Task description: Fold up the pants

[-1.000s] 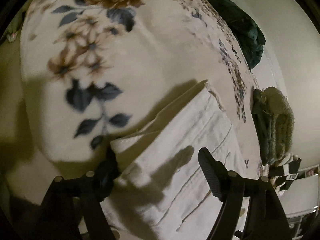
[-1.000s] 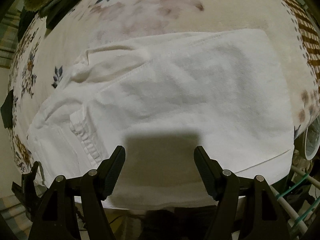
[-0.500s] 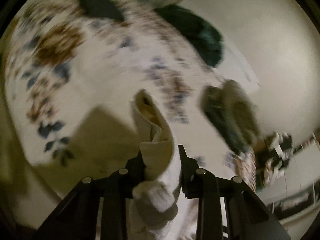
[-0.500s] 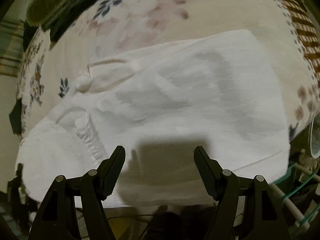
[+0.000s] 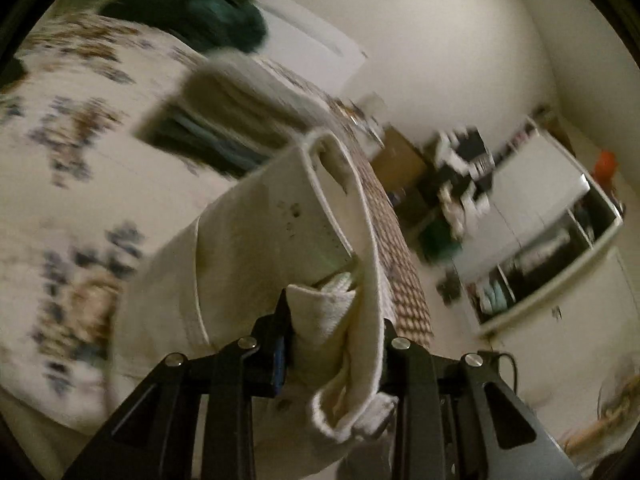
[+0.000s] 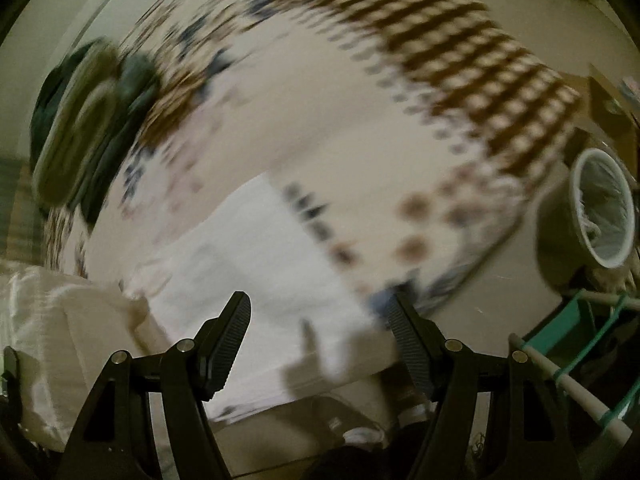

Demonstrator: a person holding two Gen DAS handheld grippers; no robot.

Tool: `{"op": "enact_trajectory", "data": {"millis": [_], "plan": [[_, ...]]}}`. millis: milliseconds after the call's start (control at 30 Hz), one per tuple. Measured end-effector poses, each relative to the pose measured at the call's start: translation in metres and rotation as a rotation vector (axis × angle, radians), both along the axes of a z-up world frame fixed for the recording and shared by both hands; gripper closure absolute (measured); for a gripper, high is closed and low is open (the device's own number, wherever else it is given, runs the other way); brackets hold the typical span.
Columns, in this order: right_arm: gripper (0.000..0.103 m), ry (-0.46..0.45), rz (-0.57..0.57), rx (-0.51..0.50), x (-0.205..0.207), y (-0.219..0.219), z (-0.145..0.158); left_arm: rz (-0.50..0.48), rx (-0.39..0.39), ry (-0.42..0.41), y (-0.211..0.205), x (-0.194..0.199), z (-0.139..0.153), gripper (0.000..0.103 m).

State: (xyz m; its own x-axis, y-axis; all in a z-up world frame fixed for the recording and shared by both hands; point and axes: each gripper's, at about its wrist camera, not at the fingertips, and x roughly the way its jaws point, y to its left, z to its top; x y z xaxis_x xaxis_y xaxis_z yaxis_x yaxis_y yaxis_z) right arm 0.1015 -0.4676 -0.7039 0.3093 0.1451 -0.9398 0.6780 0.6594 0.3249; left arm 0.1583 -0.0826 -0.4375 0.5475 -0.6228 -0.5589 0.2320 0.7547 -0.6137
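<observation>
Above the blanket [image 5: 80,184] — left tool [image 5: 334,334] pinches the pants' [image 5: 256,240] edge.

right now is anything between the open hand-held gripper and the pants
Nothing visible. The right hand-held gripper hangs open directly over the white pants on the bed, with only air between them.

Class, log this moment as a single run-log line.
left gripper: shut on pants, lifted | right gripper: open, over pants | bed: floral cover
</observation>
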Motion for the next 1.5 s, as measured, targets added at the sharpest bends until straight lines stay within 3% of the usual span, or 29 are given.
{"op": "enact_trajectory", "data": {"millis": [267,433,533,567,600,800,1067,1133,1200,1233,1300,1367,1500], "plan": [[0.030,0.050,-0.081,-0.028,-0.033,-0.055,-0.020,-0.173,0.175,0.109,-0.106,0.009,-0.069,0.076],[0.030,0.048,-0.046,-0.012,-0.031,-0.064,-0.022,-0.209,0.279,0.243,-0.123,0.006,-0.091,0.070],[0.023,0.019,-0.008,0.017,-0.024,-0.061,-0.018,-0.216,0.266,0.275,-0.119,0.005,-0.080,0.029],[0.021,0.004,0.003,0.034,-0.020,-0.060,-0.016,-0.209,0.252,0.270,-0.115,0.006,-0.073,0.016],[0.021,-0.016,0.015,0.057,-0.014,-0.057,-0.015,-0.201,0.252,0.261,-0.112,0.008,-0.068,0.014],[0.021,-0.105,0.143,0.163,0.034,-0.029,-0.014,-0.076,0.324,0.258,-0.045,0.030,-0.047,0.014],[0.021,-0.076,0.303,0.219,0.107,0.013,-0.062,0.097,0.507,0.371,0.064,0.042,-0.086,0.014],[0.027,-0.093,0.325,0.213,0.115,0.020,-0.065,0.116,0.527,0.399,0.077,0.042,-0.096,0.014],[0.062,-0.166,0.352,0.153,0.116,0.032,-0.055,0.132,0.527,0.417,0.084,0.040,-0.101,0.014],[0.066,-0.167,0.381,0.112,0.117,0.039,-0.049,0.136,0.525,0.423,0.085,0.040,-0.103,0.014],[0.085,-0.180,0.393,0.059,0.113,0.049,-0.038,0.139,0.510,0.433,0.085,0.040,-0.105,0.014],[0.092,-0.171,0.374,0.030,0.108,0.050,-0.027,0.136,0.481,0.444,0.083,0.042,-0.105,0.014],[0.093,-0.168,0.275,-0.031,0.085,0.031,-0.001,0.115,0.443,0.435,0.071,0.050,-0.101,0.014]]}}
